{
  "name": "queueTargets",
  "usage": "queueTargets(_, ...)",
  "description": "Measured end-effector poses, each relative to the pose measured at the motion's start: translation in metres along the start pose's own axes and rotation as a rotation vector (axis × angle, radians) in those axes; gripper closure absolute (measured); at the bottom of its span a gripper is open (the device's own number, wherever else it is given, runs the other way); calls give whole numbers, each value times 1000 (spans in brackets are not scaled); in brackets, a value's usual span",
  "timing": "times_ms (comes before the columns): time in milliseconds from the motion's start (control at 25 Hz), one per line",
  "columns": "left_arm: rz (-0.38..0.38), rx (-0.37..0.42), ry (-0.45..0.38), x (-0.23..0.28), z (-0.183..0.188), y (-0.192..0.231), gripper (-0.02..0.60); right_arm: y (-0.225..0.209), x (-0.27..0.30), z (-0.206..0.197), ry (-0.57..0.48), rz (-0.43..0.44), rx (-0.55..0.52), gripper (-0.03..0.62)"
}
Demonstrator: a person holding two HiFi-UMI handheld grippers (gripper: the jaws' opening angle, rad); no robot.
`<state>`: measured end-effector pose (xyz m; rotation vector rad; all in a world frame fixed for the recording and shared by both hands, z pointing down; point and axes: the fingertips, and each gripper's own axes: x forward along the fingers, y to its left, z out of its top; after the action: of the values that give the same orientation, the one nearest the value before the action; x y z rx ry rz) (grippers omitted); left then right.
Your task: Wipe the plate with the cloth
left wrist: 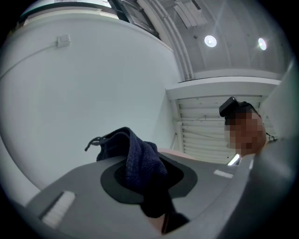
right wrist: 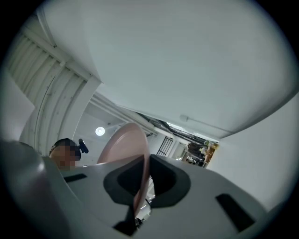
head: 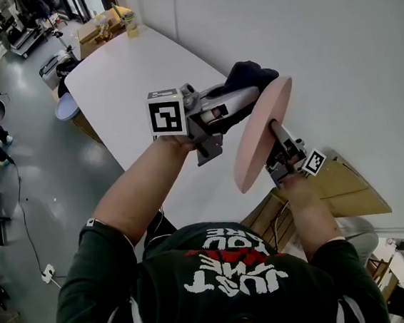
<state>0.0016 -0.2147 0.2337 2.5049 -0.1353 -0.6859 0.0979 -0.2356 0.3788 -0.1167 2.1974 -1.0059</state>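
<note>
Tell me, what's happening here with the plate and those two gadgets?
A person has a gripper tool in each hand, above a white table. The right gripper holds a pink plate up on edge, with the rim pinched between its fingers. The left gripper is clamped on a dark blue cloth, which sits right beside the plate's upper edge. I can't tell from these views whether the cloth is touching the plate.

A white table (head: 129, 79) stands on grey floor (head: 45, 170).
</note>
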Motion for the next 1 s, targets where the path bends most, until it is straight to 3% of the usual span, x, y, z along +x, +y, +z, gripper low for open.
queueTargets(280,-95,-80,10,-22,-14,-27,497,3,1,-7,-39,-40,-72,577)
queueTargets(480,-164,-124,33,-20,-20,-30,497,-6,-4,17,-80,-79,-101,576)
queueTargets(800,-201,-173,-21,-32,-22,-29,497,-16,-2,32,-107,-109,-115,577)
queueTargets(1000,-266,-198,-25,-32,-25,-27,497,-34,3,52,-147,-125,-120,577)
